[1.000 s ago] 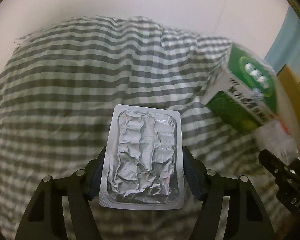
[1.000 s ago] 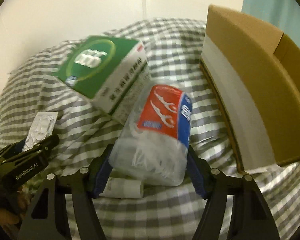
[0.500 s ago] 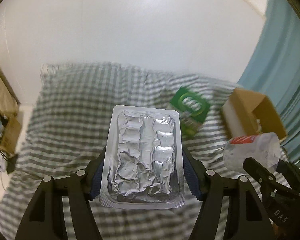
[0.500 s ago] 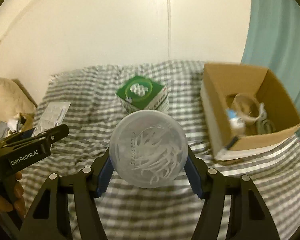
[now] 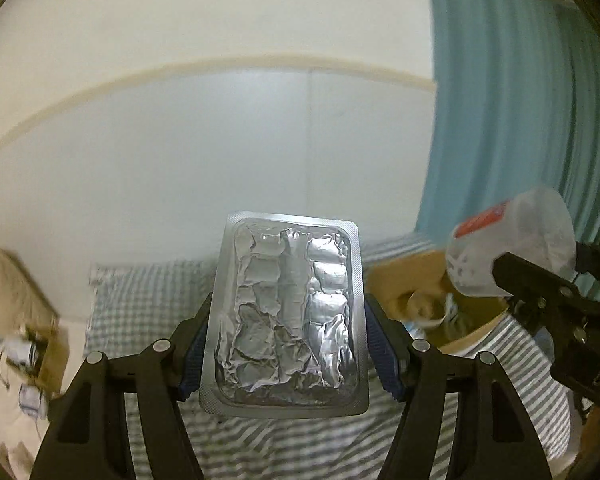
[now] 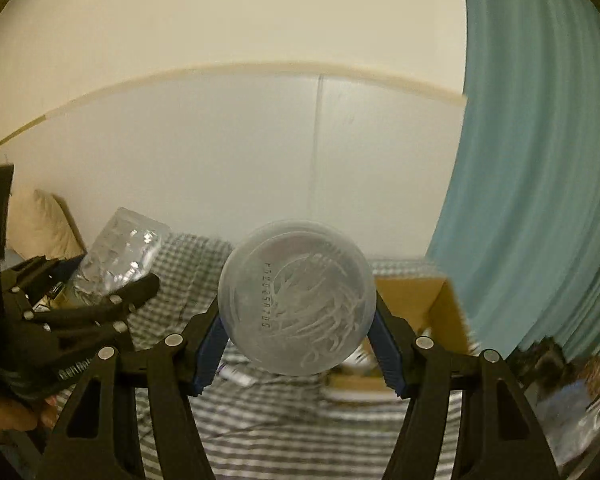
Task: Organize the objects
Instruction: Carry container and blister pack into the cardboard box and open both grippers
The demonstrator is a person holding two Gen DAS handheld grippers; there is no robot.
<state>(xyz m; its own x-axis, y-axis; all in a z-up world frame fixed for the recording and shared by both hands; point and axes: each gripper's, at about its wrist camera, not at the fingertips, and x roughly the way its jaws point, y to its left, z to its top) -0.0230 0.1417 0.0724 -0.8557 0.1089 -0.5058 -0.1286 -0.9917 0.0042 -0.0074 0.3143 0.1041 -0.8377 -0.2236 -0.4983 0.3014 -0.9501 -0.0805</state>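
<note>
My left gripper [image 5: 286, 344] is shut on a silver foil blister pack [image 5: 286, 312], held upright high above the checked bed [image 5: 148, 300]. My right gripper [image 6: 296, 336] is shut on a clear round plastic tub of floss picks [image 6: 296, 298], its flat end toward the camera. In the left wrist view the tub [image 5: 512, 244] with its red label shows at the right, over the open cardboard box [image 5: 416, 280]. In the right wrist view the blister pack [image 6: 116, 256] and left gripper [image 6: 92, 300] show at the left, the box [image 6: 420, 300] just behind the tub.
A teal curtain [image 6: 540, 160] hangs at the right and a white wall [image 6: 260, 152] is behind the bed. A pillow [image 6: 44, 220] and floor clutter [image 5: 24, 352] lie at the left. The box holds several small items [image 5: 424, 312].
Both grippers have risen and tilted up with their loads; the bed has dropped low in view. The tub now hangs over the cardboard box. The green carton is out of sight.
</note>
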